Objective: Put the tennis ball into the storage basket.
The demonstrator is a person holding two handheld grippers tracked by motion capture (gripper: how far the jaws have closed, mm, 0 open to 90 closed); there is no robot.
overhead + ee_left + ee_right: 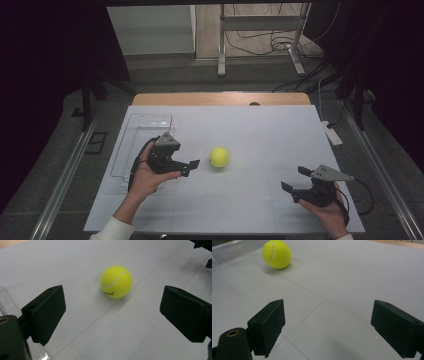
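Note:
A yellow-green tennis ball [219, 157] rests on the white table sheet, a little left of centre. My left gripper [191, 168] is held just to its left with the jaws open and pointing at the ball, a short gap away. In the left gripper view the ball [116, 282] lies ahead of the open left gripper [112, 312], beyond its pads, touching neither. My right gripper [294, 178] hovers open near the front right of the sheet. In the right gripper view the ball [277, 254] sits far off at the upper left, with nothing inside the right gripper [328, 325].
A clear plastic tray [131, 131] stands at the sheet's left side, behind my left hand; its rim [234, 250] lies beyond the ball. The white sheet [260, 135] covers a wooden table. A white remote-like object [332, 134] lies off the right edge.

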